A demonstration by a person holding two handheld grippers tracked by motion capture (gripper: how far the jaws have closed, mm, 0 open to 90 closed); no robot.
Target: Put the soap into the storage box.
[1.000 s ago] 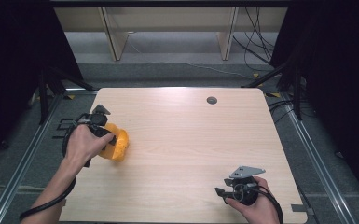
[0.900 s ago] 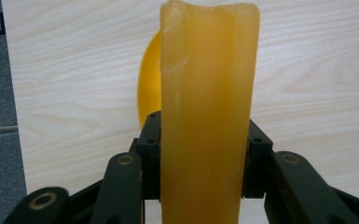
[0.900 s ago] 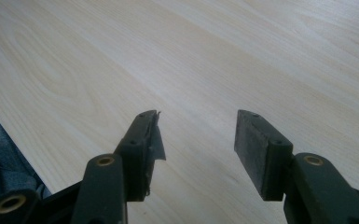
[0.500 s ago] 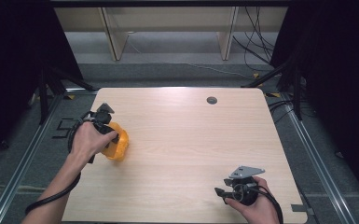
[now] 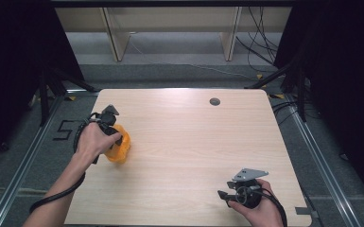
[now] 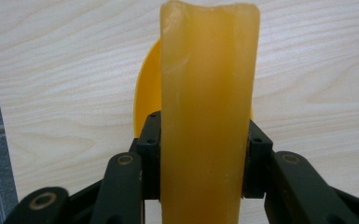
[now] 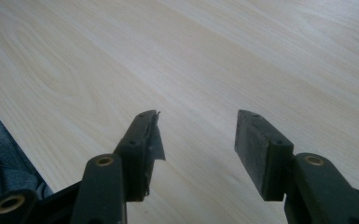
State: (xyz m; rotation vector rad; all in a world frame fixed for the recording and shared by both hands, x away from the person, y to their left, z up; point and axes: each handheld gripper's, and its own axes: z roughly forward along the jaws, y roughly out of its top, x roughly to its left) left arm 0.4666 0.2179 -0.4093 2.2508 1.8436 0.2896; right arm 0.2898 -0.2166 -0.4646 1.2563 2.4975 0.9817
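Orange, waxy and translucent, a scoop-shaped plastic piece (image 6: pixel 210 116) is clamped between the black jaws of the left claw (image 6: pixel 200 154), its long grooved part running up between the pads. It is held just over the pale wood-grain bench (image 5: pixel 189 142) near the left edge, under a hand (image 5: pixel 92 142) bent at the wrist. The right claw (image 7: pixel 198 140) is held low at the near right corner, jaws apart with nothing between them.

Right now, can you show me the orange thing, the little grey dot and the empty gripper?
orange thing (image 6: pixel 207 116), left gripper view, its flat front.
grey dot (image 5: pixel 214 101), high view, its middle.
right gripper (image 7: pixel 198 140), right gripper view, between its open fingertips.
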